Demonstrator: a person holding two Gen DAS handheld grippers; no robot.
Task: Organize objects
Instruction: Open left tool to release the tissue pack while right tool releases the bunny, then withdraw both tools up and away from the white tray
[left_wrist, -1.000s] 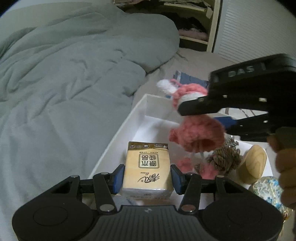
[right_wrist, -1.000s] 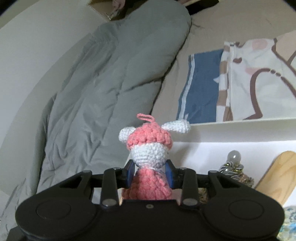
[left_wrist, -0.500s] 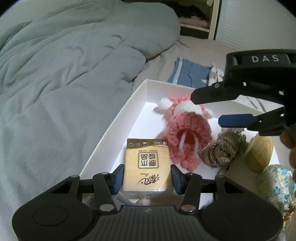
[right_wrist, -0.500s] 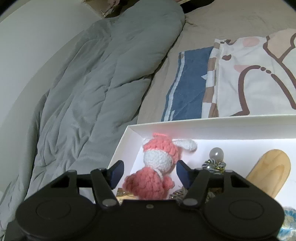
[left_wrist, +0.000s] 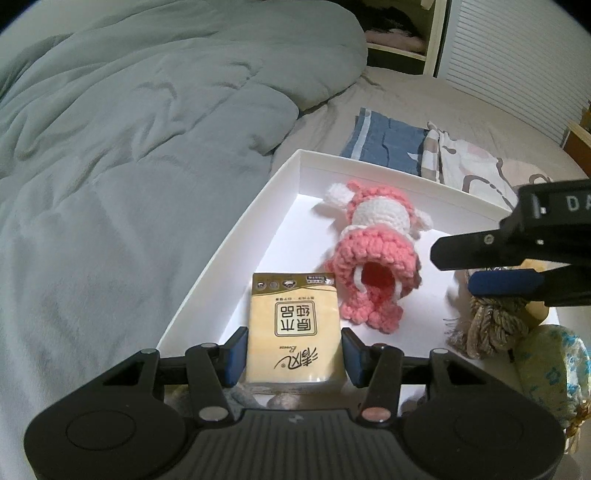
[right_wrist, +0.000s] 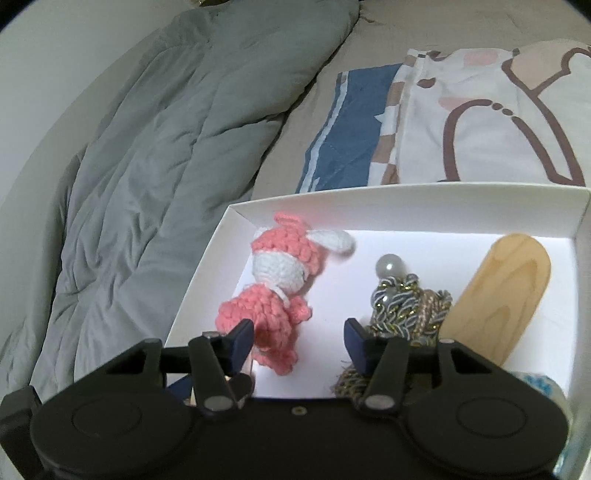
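Rumpled grey quilted bedding covers most of the bed, puffy and deeply creased, with a smoother taupe sheet beyond it and two folded cloths lying just past a shallow white cardboard box: one blue cloth with a pale stripe, and one cream printed cloth with brown outlines. One crocheted doll, knobbly pink yarn with a white face and white ears, lies on its side on the box floor near the left wall, touched by neither gripper. Beside it sits one coil of braided cord, grey and tan strands shot with gold thread and topped by one glossy pearl bead, and next to that one smooth, rounded oblong wooden piece leans toward the far corner. One floral fabric pouch in blue and cream bulges at the near right. The left gripper clamps one glossy yellow tissue pack, a flat rectangle printed with bold characters, held over the box's near edge. The right gripper has nothing pressed by its blue pads; its jaws are closing, with only the doll's feet lying between them.
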